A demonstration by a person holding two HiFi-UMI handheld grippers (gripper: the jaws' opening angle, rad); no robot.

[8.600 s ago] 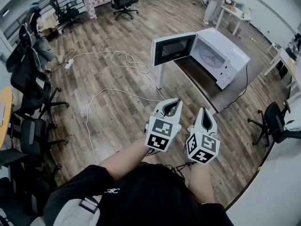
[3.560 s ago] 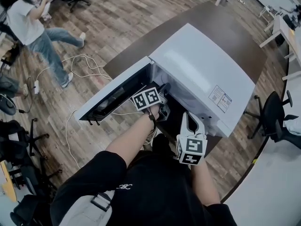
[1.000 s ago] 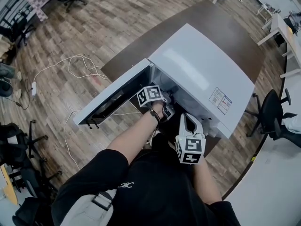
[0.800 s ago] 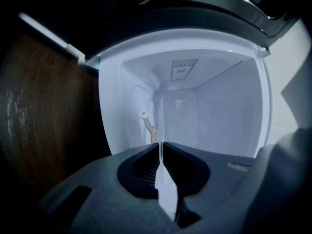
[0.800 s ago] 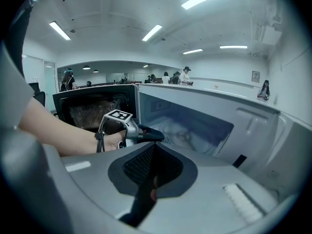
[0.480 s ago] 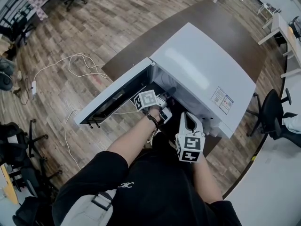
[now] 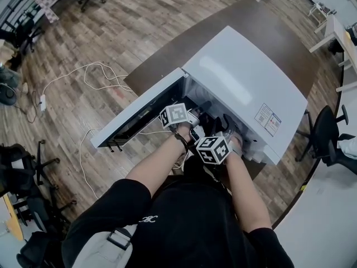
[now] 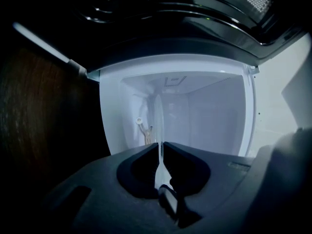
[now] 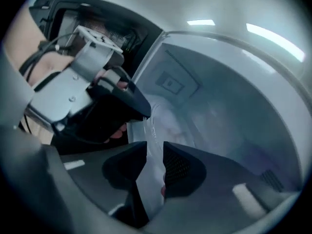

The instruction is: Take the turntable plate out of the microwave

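Note:
The white microwave (image 7: 245,88) stands on a brown table (image 7: 223,27) with its door (image 7: 139,121) swung open to the left. Both grippers reach into its cavity. My left gripper (image 7: 198,116) is shut on the rim of the clear glass turntable plate (image 8: 157,123), which shows edge-on and upright between its jaws (image 8: 160,144). My right gripper (image 7: 227,126) is next to it, and its jaws are opening with the plate's rim (image 9: 161,118) in the gap (image 9: 155,147). In the head view the plate is hidden by the grippers.
The roller support (image 8: 145,130) lies on the cavity floor behind the plate. Office chairs (image 7: 326,135) stand at the right and a white cable (image 7: 83,77) trails over the wooden floor at the left. The microwave's roof sits close above both grippers.
My right gripper has moved from beside my body into the microwave opening, rolled over, and its jaws have parted around the plate's rim. The left gripper has stayed put on the plate.

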